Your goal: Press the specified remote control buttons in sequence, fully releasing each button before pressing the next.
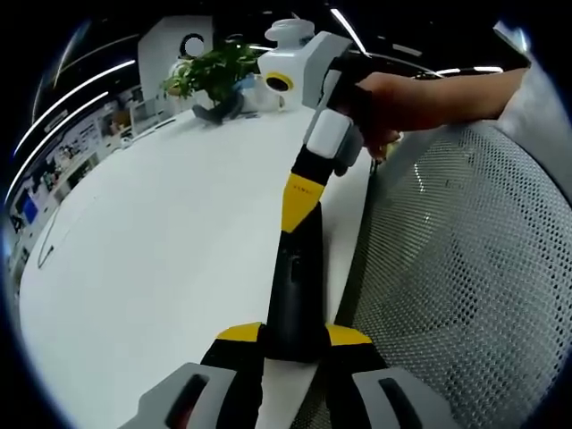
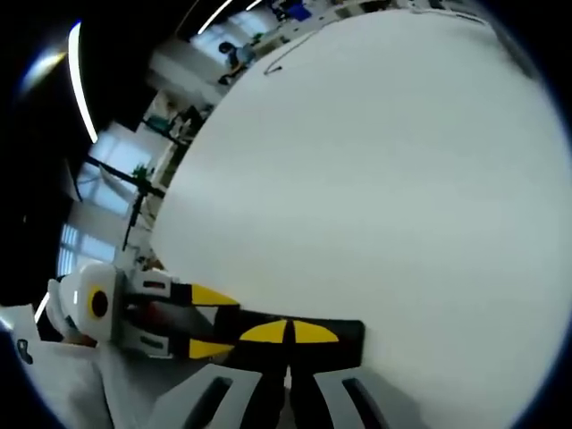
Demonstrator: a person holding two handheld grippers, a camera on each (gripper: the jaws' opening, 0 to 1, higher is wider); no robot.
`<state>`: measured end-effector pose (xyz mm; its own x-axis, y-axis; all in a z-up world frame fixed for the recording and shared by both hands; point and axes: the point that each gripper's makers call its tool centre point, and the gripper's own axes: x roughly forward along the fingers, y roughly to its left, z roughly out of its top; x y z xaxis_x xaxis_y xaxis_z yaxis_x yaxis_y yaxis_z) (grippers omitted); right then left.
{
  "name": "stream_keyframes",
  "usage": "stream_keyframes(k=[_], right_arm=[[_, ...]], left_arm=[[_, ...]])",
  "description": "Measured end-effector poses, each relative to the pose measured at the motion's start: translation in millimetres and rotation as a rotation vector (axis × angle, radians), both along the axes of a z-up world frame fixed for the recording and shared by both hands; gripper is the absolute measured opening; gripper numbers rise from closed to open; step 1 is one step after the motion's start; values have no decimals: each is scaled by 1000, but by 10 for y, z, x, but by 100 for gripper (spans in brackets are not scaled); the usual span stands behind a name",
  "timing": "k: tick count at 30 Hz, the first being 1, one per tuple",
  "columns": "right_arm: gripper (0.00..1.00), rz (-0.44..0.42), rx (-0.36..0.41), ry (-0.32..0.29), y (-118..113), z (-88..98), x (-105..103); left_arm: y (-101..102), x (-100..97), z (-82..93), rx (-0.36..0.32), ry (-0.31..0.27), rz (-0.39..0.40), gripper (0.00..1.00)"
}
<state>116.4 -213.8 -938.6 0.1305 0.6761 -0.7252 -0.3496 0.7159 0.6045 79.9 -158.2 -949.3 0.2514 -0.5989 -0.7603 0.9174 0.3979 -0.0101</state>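
The left claw [image 1: 293,344] pinches the near end of the black remote [image 1: 297,290] over the white counter [image 1: 161,241], while the right claw [image 2: 288,332], pressed together, touches its far end.

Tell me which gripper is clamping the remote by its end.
The left gripper: its jaws straddle the near end of the black remote. The right gripper has its jaws shut together, tips pointing down at the remote's top face.

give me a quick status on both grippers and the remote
Left gripper jaws shut on remote, holding its near end over the white table. Right gripper jaws closed, tips down on the remote. Mesh chair back beside table, nothing blocking.
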Motion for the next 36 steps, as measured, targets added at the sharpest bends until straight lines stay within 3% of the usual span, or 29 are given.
stream_keyframes(k=[7, 10, 18, 24, 36], right_arm=[[0, 14, -1, -10, -24, 20, -10], [0, 16, 36, 23, 18, 69, -63], [0, 38, 42, 42, 50, 63, -108], [0, 69, 3, 51, 43, 2, -162], [0, 51, 20, 51, 40, 0, -150]], left_arm=[[-1, -3, -1, 3, 0, 7, 25], [3, -2, -2, 3, 0, 8, 25], [4, -1, -2, 2, -1, 8, 25], [-12, 3, 0, -8, -4, 15, 25], [-17, -1, 2, -8, -6, 14, 25]])
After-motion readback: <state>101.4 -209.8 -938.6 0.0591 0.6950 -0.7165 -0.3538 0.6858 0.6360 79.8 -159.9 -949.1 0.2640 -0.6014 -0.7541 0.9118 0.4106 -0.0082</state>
